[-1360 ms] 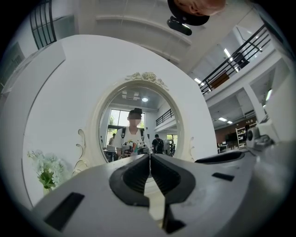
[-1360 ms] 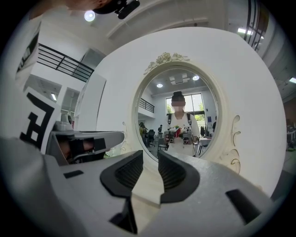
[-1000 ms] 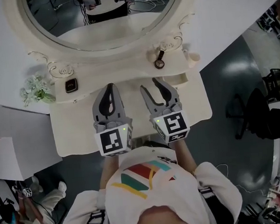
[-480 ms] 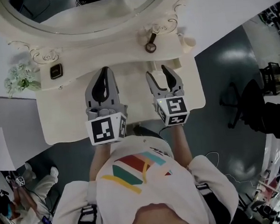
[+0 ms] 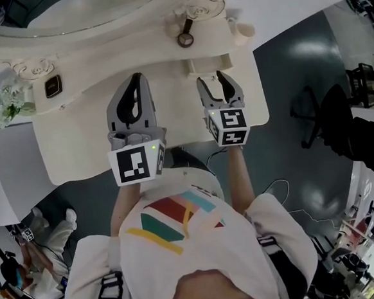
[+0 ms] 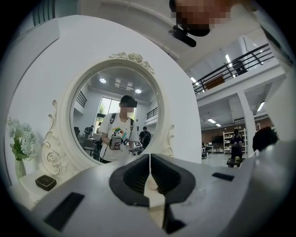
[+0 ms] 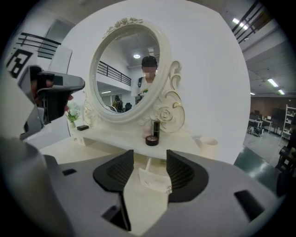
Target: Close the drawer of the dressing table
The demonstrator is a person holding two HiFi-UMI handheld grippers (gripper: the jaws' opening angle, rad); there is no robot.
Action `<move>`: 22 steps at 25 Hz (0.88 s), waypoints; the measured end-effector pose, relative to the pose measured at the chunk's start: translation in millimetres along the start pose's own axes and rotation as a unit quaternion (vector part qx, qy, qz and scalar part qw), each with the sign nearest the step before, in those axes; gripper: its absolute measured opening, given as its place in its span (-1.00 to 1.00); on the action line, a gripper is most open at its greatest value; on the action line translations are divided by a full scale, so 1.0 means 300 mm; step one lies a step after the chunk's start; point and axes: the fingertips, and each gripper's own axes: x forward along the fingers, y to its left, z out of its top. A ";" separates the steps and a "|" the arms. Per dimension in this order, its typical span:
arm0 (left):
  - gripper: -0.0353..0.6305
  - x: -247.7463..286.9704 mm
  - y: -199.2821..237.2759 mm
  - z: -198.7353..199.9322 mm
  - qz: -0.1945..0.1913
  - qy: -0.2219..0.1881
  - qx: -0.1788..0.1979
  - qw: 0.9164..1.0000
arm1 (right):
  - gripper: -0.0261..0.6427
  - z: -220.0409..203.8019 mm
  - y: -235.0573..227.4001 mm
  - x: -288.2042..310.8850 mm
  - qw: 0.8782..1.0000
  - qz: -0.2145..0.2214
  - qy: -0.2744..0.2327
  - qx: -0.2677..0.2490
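Observation:
The cream dressing table (image 5: 77,141) has a small drawer (image 5: 209,65) standing pulled out under its mirror shelf. In the right gripper view the drawer's white front (image 7: 154,178) with a small knob (image 7: 170,189) shows between the jaws, a little ahead of the tips. My right gripper (image 5: 211,79) (image 7: 150,155) is open and points slightly down at that front. Its jaws have just been opening, with nothing pressed between them. My left gripper (image 5: 136,78) (image 6: 149,159) hovers level over the tabletop to the left, shut and empty.
A round compact and lipstick (image 5: 184,36) stand on the shelf above the drawer, with a pale cup (image 5: 245,29) to their right. A small black box (image 5: 53,86) and white flowers (image 5: 2,105) sit at the left. The oval mirror (image 7: 125,69) rises behind.
Both grippers have come down and in toward the table front. The right one now sits straight before the drawer with its jaws wider. The left stays shut.

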 end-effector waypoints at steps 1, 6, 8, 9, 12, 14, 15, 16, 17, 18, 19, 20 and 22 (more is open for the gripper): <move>-0.86 0.006 -0.003 -0.006 0.001 0.002 0.002 1.000 | -0.33 -0.018 -0.018 0.005 1.000 -0.006 0.005 0.001; -0.86 0.030 -0.013 -0.028 0.005 0.010 0.007 1.000 | -0.34 -0.105 -0.089 0.025 0.999 -0.022 0.033 0.008; -0.86 0.038 -0.014 -0.038 0.007 0.014 0.010 1.000 | -0.34 -0.135 -0.109 0.036 0.999 -0.027 0.041 0.013; -0.86 0.042 -0.015 -0.042 0.007 0.016 0.011 1.000 | -0.35 -0.148 -0.117 0.042 0.998 -0.028 0.045 0.016; -0.86 0.049 -0.019 -0.051 0.008 0.019 0.014 1.000 | -0.36 -0.200 -0.136 0.058 0.997 -0.030 0.063 0.020; -0.86 0.053 -0.021 -0.060 0.009 0.024 0.016 1.000 | -0.38 -0.233 -0.143 0.068 0.996 -0.030 0.075 0.023; -0.86 0.056 -0.021 -0.065 0.010 0.026 0.017 0.999 | -0.39 -0.249 -0.146 0.074 0.996 -0.030 0.079 0.025; -0.86 0.058 -0.021 -0.071 0.010 0.029 0.018 0.999 | -0.39 -0.263 -0.149 0.080 0.996 -0.031 0.084 0.027; -0.86 0.060 -0.021 -0.076 0.010 0.031 0.019 0.999 | -0.40 -0.277 -0.152 0.086 0.995 -0.031 0.088 0.030; -0.86 0.060 -0.020 -0.081 0.011 0.033 0.020 0.999 | -0.41 -0.291 -0.155 0.090 0.995 -0.032 0.092 0.031; -0.86 0.061 -0.019 -0.086 0.011 0.035 0.021 0.999 | -0.41 -0.304 -0.158 0.095 0.994 -0.033 0.096 0.033; -0.86 0.061 -0.017 -0.091 0.012 0.037 0.022 0.999 | -0.42 -0.316 -0.161 0.100 0.994 -0.034 0.100 0.034; -0.86 0.062 -0.011 -0.101 0.015 0.041 0.023 0.999 | -0.45 -0.336 -0.167 0.109 0.993 -0.036 0.106 0.037</move>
